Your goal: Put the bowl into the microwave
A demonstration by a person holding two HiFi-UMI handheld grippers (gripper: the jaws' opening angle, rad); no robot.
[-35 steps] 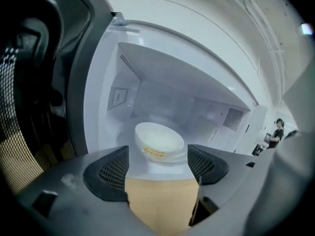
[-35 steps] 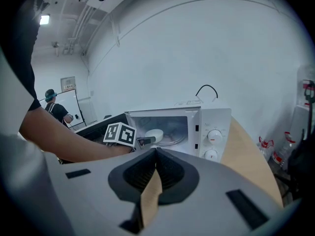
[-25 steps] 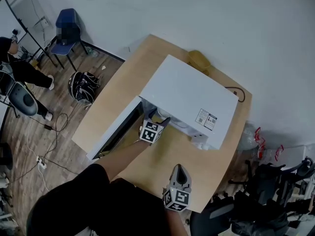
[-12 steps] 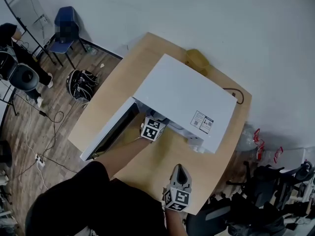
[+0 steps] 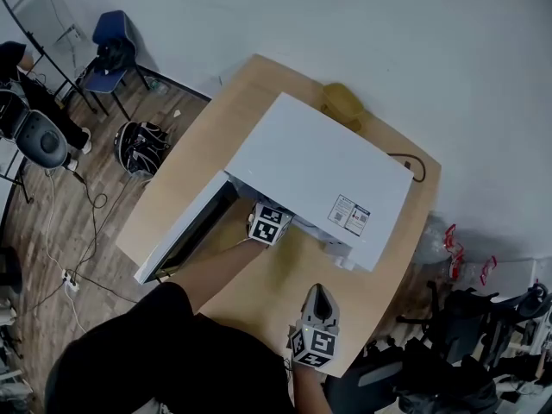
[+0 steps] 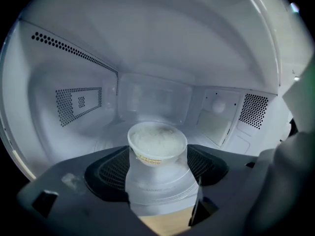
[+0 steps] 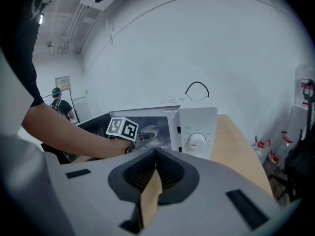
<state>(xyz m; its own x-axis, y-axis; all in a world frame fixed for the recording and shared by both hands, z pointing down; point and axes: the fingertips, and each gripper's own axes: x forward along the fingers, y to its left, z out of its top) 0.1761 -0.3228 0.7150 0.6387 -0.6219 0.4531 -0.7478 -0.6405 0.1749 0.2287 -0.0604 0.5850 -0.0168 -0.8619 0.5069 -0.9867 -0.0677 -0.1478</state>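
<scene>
- The microwave (image 5: 319, 166) has its door (image 5: 185, 231) swung wide to the left, which leaves the cavity free for an arm to reach in from the front.
- Our left gripper (image 6: 158, 156) reaches into that cavity. Its jaws are spread to the width of the bowl (image 6: 157, 140) and appear to press on its sides.
- The bowl, heaped with something white, is already inside the microwave, over the glass turntable (image 6: 162, 193). We cannot tell whether it rests on the glass yet.
- We judge the grip is kept level so that nothing spills.
- Our right gripper (image 7: 155, 156) hangs back near the front edge, jaws closed on nothing, probably kept out of the way.
- The counter (image 5: 276, 274) is pale wood. A yellow object (image 5: 345, 103) lies behind the microwave and a black cord (image 5: 414, 164) loops at its right.
- In the room, from the left, we see a blue chair (image 5: 112, 46), a dark bag (image 5: 142, 149) on the plank floor (image 5: 86, 222), a white wall (image 5: 388, 41) and dark clutter (image 5: 483, 317).
</scene>
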